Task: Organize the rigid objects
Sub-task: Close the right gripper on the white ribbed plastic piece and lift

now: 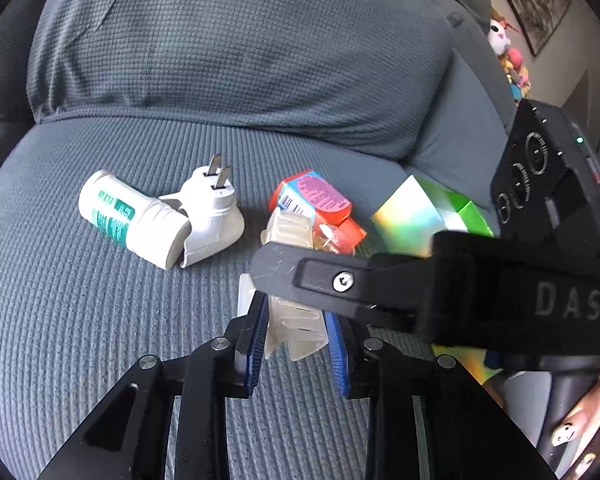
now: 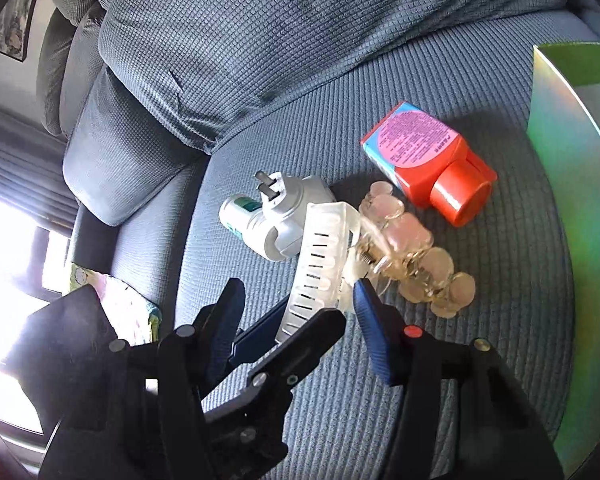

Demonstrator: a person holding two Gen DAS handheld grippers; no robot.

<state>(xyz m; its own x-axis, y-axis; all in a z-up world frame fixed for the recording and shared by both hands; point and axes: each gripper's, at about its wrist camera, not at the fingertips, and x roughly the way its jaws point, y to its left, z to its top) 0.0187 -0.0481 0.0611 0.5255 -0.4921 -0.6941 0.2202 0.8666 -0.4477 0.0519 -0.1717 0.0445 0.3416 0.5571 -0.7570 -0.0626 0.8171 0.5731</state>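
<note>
A translucent white hair claw clip (image 1: pixel 294 330) sits between the blue pads of my left gripper (image 1: pixel 298 338), which is shut on it just above the sofa seat. The clip also shows in the right wrist view (image 2: pixel 320 264). My right gripper (image 2: pixel 296 312) is open and reaches across the left one. A pinkish clear hair clip (image 2: pixel 412 248) lies beside the white clip. A red and blue bottle (image 2: pixel 424 156) lies behind it. A white plug-in device (image 1: pixel 162 216) lies to the left.
A shiny green box (image 1: pixel 424 210) stands at the right on the grey sofa seat (image 1: pixel 100 320). The sofa back cushion (image 1: pixel 228 48) rises behind the objects. Plush toys (image 1: pixel 508 56) sit far right.
</note>
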